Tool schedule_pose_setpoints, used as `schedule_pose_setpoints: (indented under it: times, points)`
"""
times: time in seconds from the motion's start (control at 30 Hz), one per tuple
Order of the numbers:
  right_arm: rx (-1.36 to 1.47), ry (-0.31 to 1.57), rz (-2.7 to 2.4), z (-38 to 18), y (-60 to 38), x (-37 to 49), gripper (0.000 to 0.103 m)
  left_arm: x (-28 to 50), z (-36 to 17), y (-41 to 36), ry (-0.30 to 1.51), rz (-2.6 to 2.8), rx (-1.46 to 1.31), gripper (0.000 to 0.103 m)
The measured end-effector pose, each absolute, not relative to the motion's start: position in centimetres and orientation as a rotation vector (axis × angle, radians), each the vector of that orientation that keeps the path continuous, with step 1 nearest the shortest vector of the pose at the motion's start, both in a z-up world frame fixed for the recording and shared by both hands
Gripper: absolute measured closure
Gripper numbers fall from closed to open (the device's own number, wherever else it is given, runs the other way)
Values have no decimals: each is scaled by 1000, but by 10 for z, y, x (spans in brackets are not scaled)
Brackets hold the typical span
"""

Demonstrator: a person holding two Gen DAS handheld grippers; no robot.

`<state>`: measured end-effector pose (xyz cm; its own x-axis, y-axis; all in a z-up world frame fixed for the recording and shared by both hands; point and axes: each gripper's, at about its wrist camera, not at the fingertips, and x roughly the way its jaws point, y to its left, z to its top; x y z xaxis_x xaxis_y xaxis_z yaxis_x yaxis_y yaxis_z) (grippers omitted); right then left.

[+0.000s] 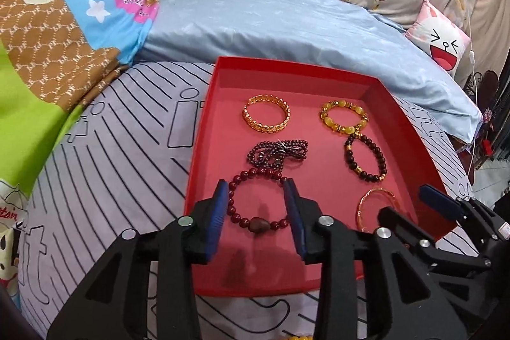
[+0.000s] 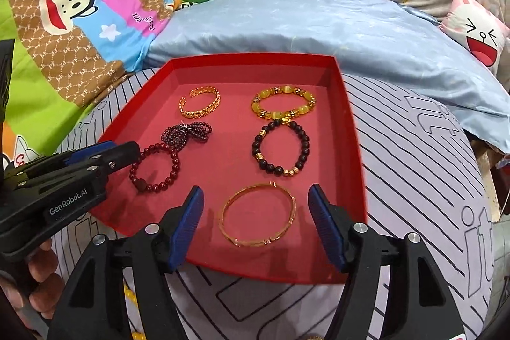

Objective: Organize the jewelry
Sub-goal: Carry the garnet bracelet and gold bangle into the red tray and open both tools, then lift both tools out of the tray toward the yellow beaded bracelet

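Note:
A red tray point(image 1: 204, 129) point(image 2: 353, 129) lies on the bed and holds several bracelets. My left gripper point(image 1: 257, 190) is open over the red bead bracelet point(image 1: 236, 212) point(image 2: 173, 164), one finger on each side of it. My right gripper point(image 2: 255, 196) is open, its fingers on either side of the thin gold bangle point(image 2: 228, 206) point(image 1: 361, 206). Farther back lie a dark purple bead strand point(image 1: 277, 152) point(image 2: 185, 133), a gold chain cuff point(image 1: 266, 113) point(image 2: 200, 104), a yellow bead bracelet point(image 1: 344, 117) point(image 2: 283, 104) and a dark bead bracelet point(image 1: 366, 158) point(image 2: 280, 148).
The tray rests on a grey striped sheet point(image 1: 111, 164) point(image 2: 430, 180). A blue pillow point(image 1: 287, 27) lies behind it, a cartoon quilt point(image 1: 63, 21) to the left, a pink cushion point(image 1: 443, 37) at right. Yellow beads point(image 2: 132, 298) peek out below.

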<state>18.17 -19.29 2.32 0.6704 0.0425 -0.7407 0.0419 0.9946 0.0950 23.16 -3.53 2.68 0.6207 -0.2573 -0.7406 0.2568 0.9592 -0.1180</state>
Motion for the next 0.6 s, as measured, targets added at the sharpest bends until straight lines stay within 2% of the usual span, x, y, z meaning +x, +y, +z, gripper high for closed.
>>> schedule_pose_setpoints:
  times: [0.6]
  points:
    - [161, 810, 7, 43, -195, 102, 38, 155, 39, -25, 832, -310, 0, 66]
